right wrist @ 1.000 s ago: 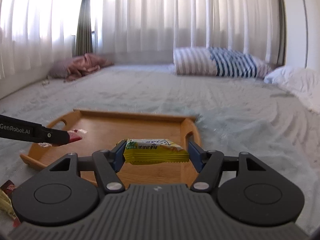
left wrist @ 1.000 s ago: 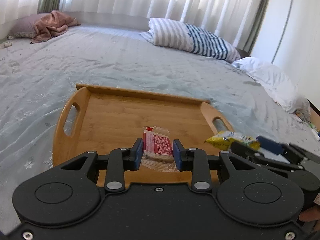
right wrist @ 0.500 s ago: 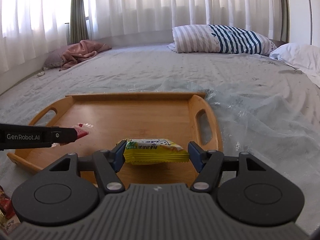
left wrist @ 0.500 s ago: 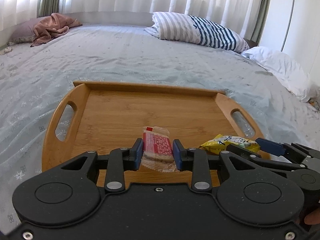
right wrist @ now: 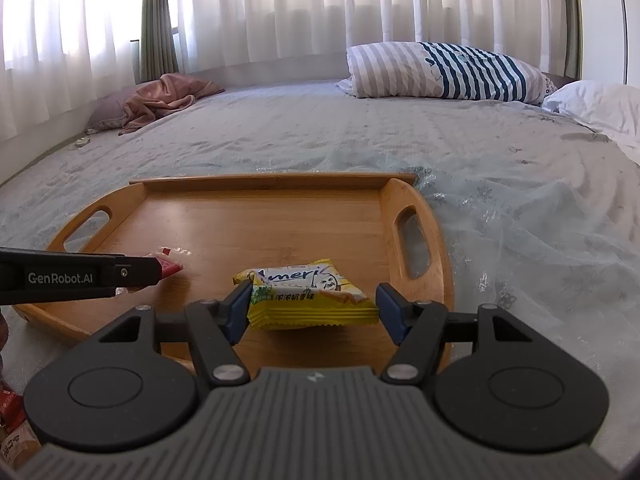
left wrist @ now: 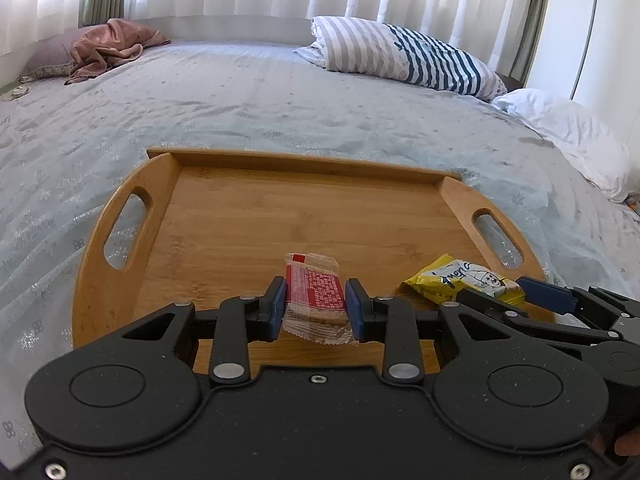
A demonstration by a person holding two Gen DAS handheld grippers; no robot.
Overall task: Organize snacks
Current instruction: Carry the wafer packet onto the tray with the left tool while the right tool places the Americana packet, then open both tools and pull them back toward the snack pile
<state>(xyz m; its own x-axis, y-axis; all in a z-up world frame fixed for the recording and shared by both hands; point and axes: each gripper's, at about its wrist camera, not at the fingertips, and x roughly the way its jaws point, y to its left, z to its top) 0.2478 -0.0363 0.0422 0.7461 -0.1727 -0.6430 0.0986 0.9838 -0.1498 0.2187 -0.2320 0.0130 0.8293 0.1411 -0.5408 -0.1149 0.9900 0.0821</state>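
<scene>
A wooden tray (left wrist: pixel 240 216) (right wrist: pixel 260 220) with cut-out handles lies on the bed. My left gripper (left wrist: pixel 316 300) is shut on a red and clear snack bar (left wrist: pixel 316 296), held just above the tray's near edge. My right gripper (right wrist: pixel 314 300) is shut on a yellow snack packet (right wrist: pixel 308 296), held low over the tray's near right part. In the left wrist view the yellow packet (left wrist: pixel 464 282) and the right gripper's blue fingertips (left wrist: pixel 544 294) show at the right. In the right wrist view the left gripper's arm enters from the left with the red bar (right wrist: pixel 170 266) at its tip.
The grey-blue bedspread (left wrist: pixel 280 100) is rumpled right of the tray. A striped pillow (left wrist: pixel 404 58) and a white pillow (left wrist: pixel 568 132) lie at the back right, a pink cloth (left wrist: pixel 108 46) at the back left. More snack packets (right wrist: pixel 12 428) lie at the lower left.
Both grippers have come down and forward over the tray with their snacks still held. The tray now fills more of both views.
</scene>
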